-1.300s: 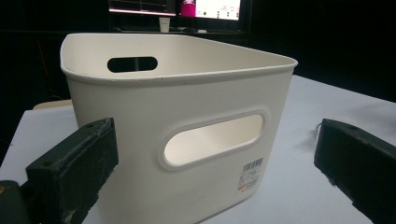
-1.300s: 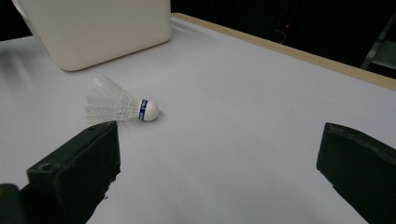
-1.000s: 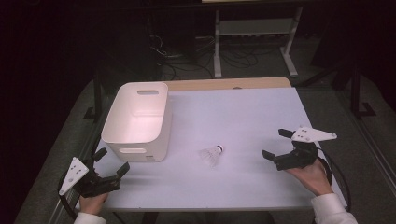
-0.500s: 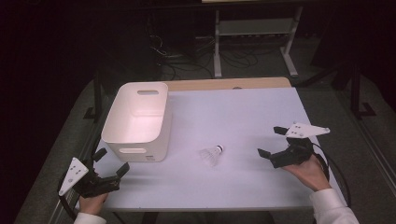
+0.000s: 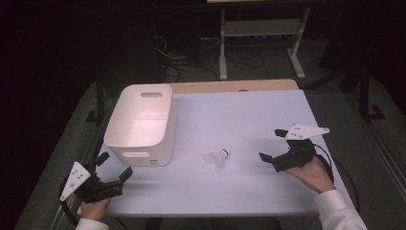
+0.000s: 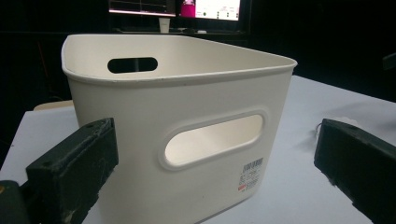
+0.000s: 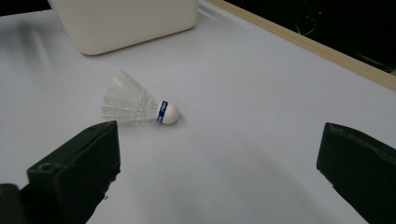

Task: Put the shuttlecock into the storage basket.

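Presumably the reach is in hand: the right gripper (image 5: pixel 275 145), wide open and empty, is aimed at the shuttlecock (image 5: pixel 216 158) lying beside the white bin (image 5: pixel 140 125), so closing on it is called for, while the left gripper (image 5: pixel 113 168) is held open, empty.

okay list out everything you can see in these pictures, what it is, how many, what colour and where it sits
Shuttlecock: one, white feathers, white cork with a blue band, lying on its side near the table's middle front.
Bin: one, white plastic with handle slots, upright on the table's left half, left of the shuttlecock and apart from it.
Table: one, white top with a wooden strip along the far edge.
Metal stand: one, pale grey, on the dark floor beyond the table.
Cables: several, dark, on the floor behind the table.
Left hand-held gripper: one, black, jaws open, at the front left corner facing the bin.
Right hand-held gripper: one, black, jaws open, right of the shuttlecock, pointing at it.
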`<state>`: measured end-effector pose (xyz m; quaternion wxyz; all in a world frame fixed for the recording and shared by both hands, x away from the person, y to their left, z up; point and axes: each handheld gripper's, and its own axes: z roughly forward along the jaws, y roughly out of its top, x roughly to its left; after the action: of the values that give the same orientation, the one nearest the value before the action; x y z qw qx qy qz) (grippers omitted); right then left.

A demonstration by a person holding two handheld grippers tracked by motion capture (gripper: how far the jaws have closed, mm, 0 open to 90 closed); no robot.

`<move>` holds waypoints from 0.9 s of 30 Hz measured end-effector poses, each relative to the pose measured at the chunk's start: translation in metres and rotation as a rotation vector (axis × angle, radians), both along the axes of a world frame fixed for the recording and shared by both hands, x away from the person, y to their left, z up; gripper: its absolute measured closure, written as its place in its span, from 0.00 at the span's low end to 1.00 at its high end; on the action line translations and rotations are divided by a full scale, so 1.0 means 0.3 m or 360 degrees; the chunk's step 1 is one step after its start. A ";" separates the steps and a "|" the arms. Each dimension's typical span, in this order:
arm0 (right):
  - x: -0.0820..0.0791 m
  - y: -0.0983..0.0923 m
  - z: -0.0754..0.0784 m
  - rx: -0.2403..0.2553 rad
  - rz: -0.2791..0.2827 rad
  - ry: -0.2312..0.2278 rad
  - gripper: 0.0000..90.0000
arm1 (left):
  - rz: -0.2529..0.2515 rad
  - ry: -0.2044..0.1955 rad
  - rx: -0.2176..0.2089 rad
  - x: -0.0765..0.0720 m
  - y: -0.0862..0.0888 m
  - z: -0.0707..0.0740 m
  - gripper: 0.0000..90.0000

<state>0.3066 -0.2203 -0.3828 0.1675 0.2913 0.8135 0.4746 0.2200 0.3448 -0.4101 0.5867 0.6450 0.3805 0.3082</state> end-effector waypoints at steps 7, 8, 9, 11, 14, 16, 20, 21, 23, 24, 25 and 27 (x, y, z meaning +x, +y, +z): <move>0.016 0.026 0.000 -0.0038 0.0042 0.0013 0.00 | 0.0001 -0.0001 0.0000 0.000 0.000 0.000 0.00; 0.020 0.034 0.000 -0.0049 0.0046 0.0018 0.00 | 0.0004 0.0003 0.0000 -0.001 0.000 0.000 0.00; 0.020 0.034 0.000 -0.0049 0.0046 0.0018 0.00 | 0.0004 0.0002 -0.0001 -0.001 0.000 0.000 0.00; 0.022 0.042 0.002 -0.0046 0.0053 0.0027 0.00 | 0.0004 0.0002 0.0001 -0.001 0.000 0.000 0.00; 0.028 0.056 0.006 -0.0059 0.0074 0.0026 0.00 | 0.0004 0.0002 0.0000 -0.001 0.000 0.000 0.00; 0.030 0.061 0.007 -0.0060 0.0084 0.0027 0.00 | 0.0003 0.0001 0.0000 -0.001 0.000 0.000 0.00; 0.037 0.077 0.009 -0.0078 0.0106 0.0041 0.00 | 0.0003 0.0001 0.0000 -0.001 0.000 0.000 0.00; 0.037 0.077 0.009 -0.0078 0.0106 0.0041 0.00 | 0.0003 0.0001 0.0000 -0.001 0.000 0.000 0.00; 0.038 0.089 0.007 -0.0084 0.0115 0.0070 0.00 | 0.0004 0.0001 0.0000 -0.001 0.000 0.000 0.00; 0.039 0.091 0.007 -0.0086 0.0121 0.0070 0.00 | 0.0003 0.0001 0.0001 -0.001 0.000 0.000 0.00; 0.039 0.091 0.007 -0.0086 0.0121 0.0070 0.00 | 0.0003 0.0001 0.0001 -0.001 0.000 0.000 0.00; 0.042 0.098 0.006 -0.0098 0.0133 0.0075 0.00 | 0.0003 -0.0001 -0.0008 -0.002 -0.001 0.000 0.00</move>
<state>0.3191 -0.1909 -0.3809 0.1372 0.2626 0.8430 0.4490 0.2196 0.3445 -0.4100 0.5882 0.6431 0.3817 0.3080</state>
